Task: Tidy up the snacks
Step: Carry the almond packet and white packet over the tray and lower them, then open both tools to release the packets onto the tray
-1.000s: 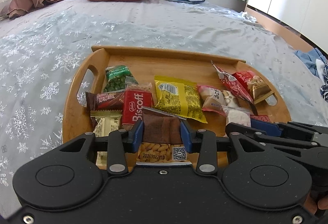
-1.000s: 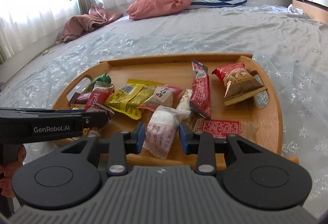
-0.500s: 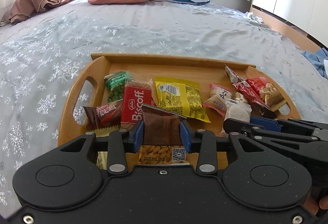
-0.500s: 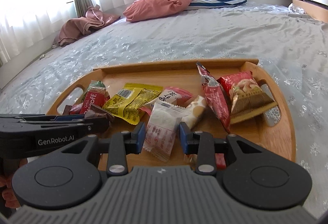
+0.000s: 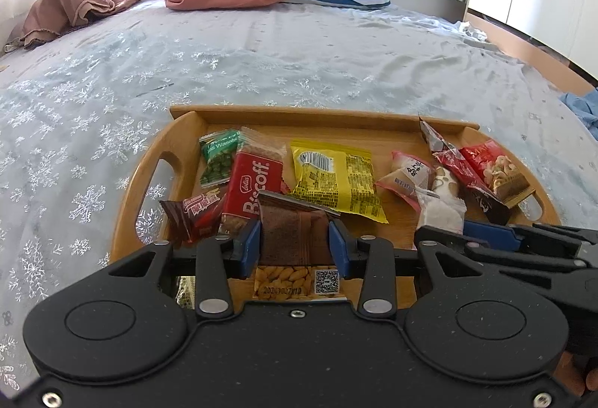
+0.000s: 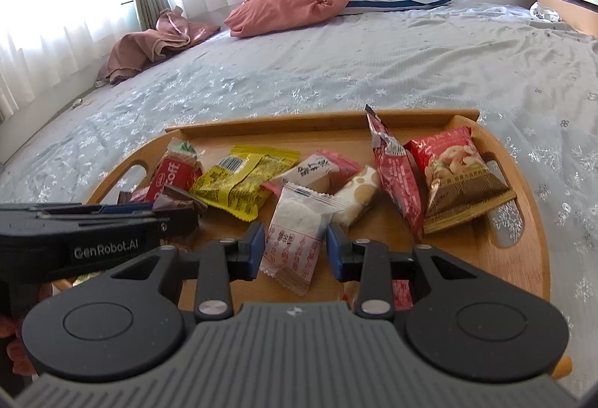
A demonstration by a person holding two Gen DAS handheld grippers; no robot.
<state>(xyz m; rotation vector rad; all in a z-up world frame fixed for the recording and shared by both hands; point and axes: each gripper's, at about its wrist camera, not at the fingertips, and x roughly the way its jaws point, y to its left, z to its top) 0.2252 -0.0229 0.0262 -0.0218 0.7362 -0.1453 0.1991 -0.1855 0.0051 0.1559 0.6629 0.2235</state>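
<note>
Sorting barely begun, by the look of it: snack packets lie jumbled across the wooden tray [image 5: 127, 221] on the bed [image 5: 261, 64], none grouped. Left gripper [image 5: 294, 243] clamped on a brown packet [image 5: 293, 232] at the tray's near edge. Right gripper [image 6: 295, 249] opening around a white packet [image 6: 295, 240], near edge too (pads seemingly just clear). Green pea packet [image 5: 218, 161] by the left handle plain only from the left view; nut bag [image 6: 459, 176] at the right edge clearer from the right.
</note>
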